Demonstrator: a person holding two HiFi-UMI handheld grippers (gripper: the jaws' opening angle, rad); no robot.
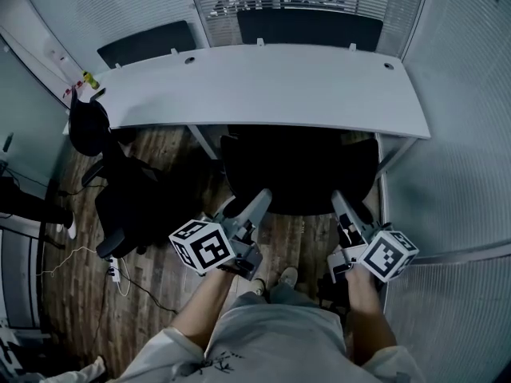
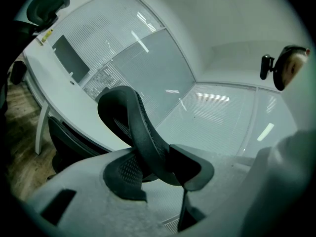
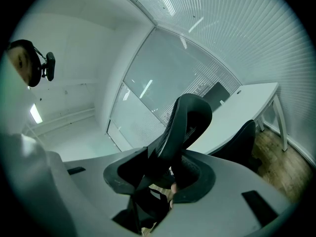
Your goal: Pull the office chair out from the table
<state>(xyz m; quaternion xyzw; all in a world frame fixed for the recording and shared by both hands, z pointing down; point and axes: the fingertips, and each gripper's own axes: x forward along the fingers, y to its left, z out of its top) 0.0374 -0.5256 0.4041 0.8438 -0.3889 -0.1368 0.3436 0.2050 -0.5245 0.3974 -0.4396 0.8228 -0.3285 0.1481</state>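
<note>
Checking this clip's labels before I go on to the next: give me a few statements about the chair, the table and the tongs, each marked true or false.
1. The office chair stands pushed in against the white table. True.
2. The left tongs clasp the edge of the chair's back. True.
3. The right tongs hang empty, away from the chair. False: the edge of the chair's back sits between them too.
4. A second black chair stands by the table's right end. False: it stands by the left end.
5. The floor is grey carpet. False: it is wood-look planks.
</note>
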